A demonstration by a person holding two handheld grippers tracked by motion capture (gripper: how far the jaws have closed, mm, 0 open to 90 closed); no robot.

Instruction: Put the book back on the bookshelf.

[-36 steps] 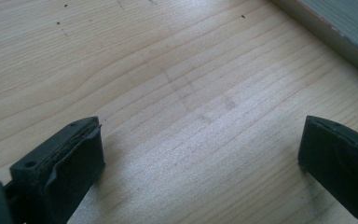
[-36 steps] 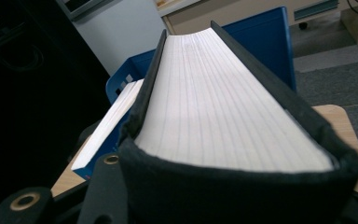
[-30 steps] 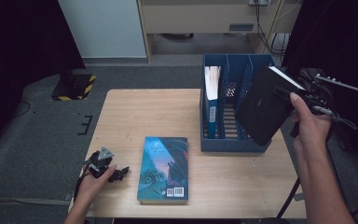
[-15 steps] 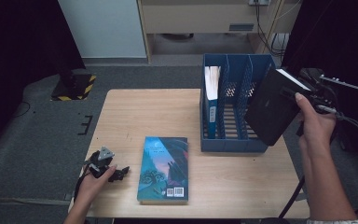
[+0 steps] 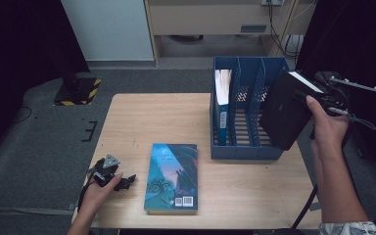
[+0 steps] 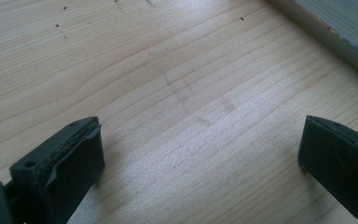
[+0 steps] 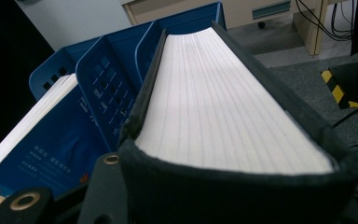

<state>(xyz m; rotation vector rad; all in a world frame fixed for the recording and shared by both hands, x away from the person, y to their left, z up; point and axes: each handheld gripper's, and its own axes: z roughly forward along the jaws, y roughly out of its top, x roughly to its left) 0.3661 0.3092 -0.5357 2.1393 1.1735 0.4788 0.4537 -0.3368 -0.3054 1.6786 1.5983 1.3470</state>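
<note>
One blue book [image 5: 222, 100] stands in the blue slotted plastic file rack [image 5: 247, 152]; the right gripper [image 5: 323, 98] clamps a thick black book [image 5: 286, 110] tilted over it, not yet slotted; the left gripper [image 5: 115, 178] rests spread wide and empty beside the teal paperback [image 5: 172, 176], still to file

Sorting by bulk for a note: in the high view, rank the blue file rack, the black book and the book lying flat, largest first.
1. Blue file rack
2. Black book and flat book: too alike to rank, and the black one is raised nearer the camera.

Pale matt wooden worktop [image 5: 166, 122]; perforated blue plastic file rack [image 5: 247, 73]; glossy-covered paperback [image 5: 171, 176]; matt black book [image 5: 286, 110] with paper pages.
</note>
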